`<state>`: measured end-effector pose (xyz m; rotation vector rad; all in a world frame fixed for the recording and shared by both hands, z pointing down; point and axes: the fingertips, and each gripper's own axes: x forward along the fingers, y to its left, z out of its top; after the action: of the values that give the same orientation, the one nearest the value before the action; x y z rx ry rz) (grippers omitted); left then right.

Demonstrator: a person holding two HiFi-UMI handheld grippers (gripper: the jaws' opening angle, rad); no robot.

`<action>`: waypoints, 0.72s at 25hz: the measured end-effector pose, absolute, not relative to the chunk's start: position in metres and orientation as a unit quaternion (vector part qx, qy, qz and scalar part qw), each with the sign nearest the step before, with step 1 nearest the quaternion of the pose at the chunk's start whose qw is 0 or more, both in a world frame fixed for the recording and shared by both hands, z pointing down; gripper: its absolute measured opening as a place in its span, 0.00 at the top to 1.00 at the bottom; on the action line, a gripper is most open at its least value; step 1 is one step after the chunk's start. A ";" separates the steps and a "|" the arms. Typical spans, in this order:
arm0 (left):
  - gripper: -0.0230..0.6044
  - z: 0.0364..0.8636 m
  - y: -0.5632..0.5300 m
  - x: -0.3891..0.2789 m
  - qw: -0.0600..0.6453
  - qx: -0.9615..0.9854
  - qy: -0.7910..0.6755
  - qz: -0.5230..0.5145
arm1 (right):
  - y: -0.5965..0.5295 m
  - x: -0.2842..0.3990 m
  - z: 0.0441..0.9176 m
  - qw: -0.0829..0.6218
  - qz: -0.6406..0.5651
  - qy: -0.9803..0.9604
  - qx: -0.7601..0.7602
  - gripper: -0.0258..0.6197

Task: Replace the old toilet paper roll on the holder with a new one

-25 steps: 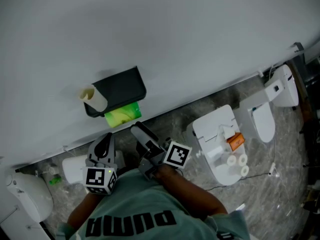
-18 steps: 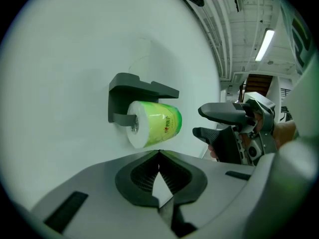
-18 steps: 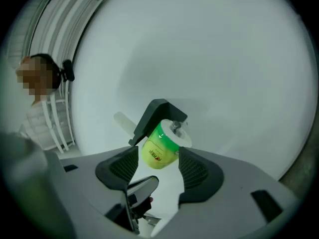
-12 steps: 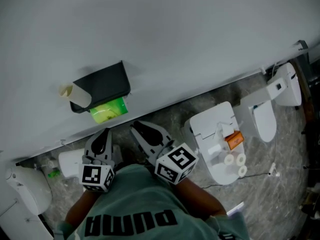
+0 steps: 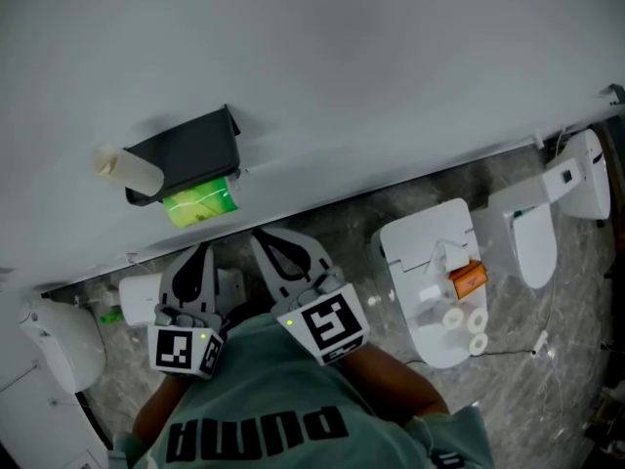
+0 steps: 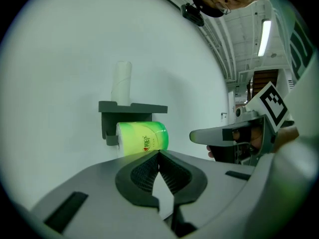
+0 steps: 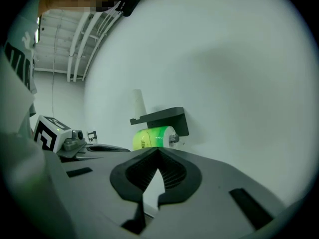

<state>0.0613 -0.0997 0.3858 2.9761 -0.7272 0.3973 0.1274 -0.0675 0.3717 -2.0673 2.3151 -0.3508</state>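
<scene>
Head view peers steeply down the wall (image 5: 410, 76) from overhead, well back. Both gripper views sit lower and nearer, facing that wall along their jaws. All three share the holder (image 5: 190, 149) and green roll (image 5: 200, 203).

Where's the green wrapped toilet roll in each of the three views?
Head view: the green roll is left of centre, under the dark holder on the wall.
Left gripper view: left of centre, mid-height.
Right gripper view: near centre, slightly below mid-height.
Shared landmark: the dark holder, with a pale tube on top.
</scene>
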 end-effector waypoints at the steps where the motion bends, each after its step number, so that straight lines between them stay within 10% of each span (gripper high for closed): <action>1: 0.96 0.384 -0.096 0.063 0.025 0.963 -0.238 0.125 | -0.066 0.129 0.372 0.007 -0.111 0.744 -0.659 0.95; 18: 0.96 0.361 -0.048 0.054 0.009 0.961 -0.257 0.104 | -0.026 0.125 0.356 -0.006 -0.082 0.748 -0.659 0.95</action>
<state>0.0538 -0.0481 0.3611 3.0013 -0.8037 0.3240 0.1248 -0.0255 0.3559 -2.0765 2.3585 -0.2578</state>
